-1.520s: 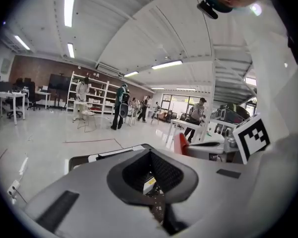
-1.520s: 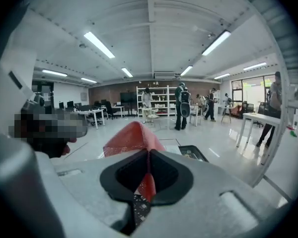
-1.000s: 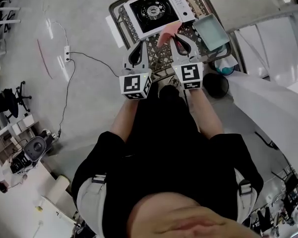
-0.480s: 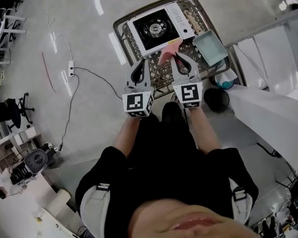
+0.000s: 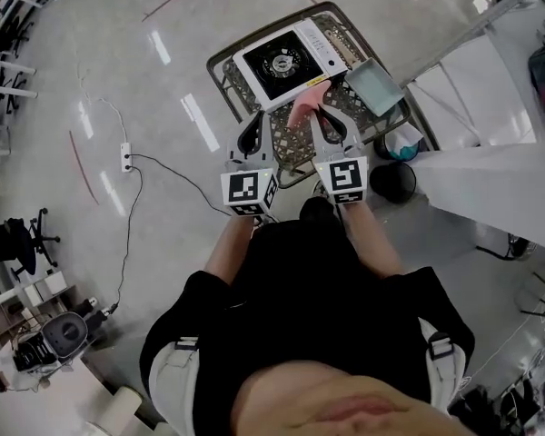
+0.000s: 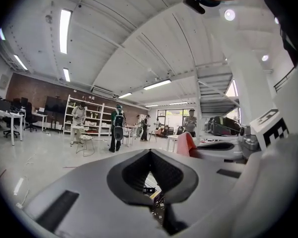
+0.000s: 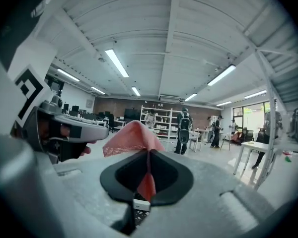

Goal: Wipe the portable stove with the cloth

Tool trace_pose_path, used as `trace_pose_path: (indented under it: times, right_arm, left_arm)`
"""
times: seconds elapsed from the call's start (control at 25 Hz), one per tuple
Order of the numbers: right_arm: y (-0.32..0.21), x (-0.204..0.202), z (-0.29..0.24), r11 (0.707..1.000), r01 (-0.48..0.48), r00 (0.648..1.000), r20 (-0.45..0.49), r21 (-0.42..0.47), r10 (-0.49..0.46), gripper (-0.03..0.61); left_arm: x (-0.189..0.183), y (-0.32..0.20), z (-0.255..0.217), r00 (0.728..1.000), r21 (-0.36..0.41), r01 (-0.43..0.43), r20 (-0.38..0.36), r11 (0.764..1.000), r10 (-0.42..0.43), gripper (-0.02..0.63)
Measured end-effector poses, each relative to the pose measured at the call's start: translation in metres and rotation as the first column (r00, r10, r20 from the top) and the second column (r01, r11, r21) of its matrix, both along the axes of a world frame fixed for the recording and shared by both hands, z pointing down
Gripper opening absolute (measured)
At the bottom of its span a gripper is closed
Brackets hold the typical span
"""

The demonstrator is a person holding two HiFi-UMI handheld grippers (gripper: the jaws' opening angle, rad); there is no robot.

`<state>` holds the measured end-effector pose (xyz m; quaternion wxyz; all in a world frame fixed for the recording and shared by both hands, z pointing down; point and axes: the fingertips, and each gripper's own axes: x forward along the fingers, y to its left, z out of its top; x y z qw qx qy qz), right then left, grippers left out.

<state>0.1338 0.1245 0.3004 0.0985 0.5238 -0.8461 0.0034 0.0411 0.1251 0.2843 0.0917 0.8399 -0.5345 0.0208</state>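
Note:
The white portable stove (image 5: 286, 57) with a black burner sits on a wire mesh table (image 5: 291, 148). A pink cloth (image 5: 299, 113) hangs just short of the stove's near edge, pinched in my right gripper (image 5: 314, 109). In the right gripper view the cloth (image 7: 132, 137) sticks up from between the shut jaws. My left gripper (image 5: 257, 116) is level with it on the left, shut with nothing in it (image 6: 150, 152). Both grippers point out over the room, so the stove is hidden in their views. The left gripper view shows the cloth (image 6: 185, 144) off to the right.
A grey tray (image 5: 374, 84) lies on the mesh table right of the stove. A black bin (image 5: 395, 180) stands on the floor below it, next to a white table (image 5: 490, 166). A power cable (image 5: 168, 169) runs over the floor at the left. Several people stand far off.
The head camera has shifted. Both grippers have drawn back a little from the stove's near edge, still side by side. The cloth stays in the right gripper.

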Motion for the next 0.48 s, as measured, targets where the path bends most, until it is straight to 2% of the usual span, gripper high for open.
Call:
trace_pose_path:
  times: [0.2,0.48]
  right_arm:
    - [0.020,-0.024,-0.039,0.997,-0.035,0.999,-0.003,0.066,0.035,0.014]
    - [0.039,-0.041,-0.058,0.994,-0.047,0.998,-0.028,0.097,0.050,0.014]
  left_arm:
    - [-0.015,0.015,-0.029,0.998,0.057,-0.064,-0.017,0.996,0.065,-0.002]
    - [-0.026,0.025,-0.049,0.993,0.092,-0.108,-0.036,0.990,0.112,-0.002]
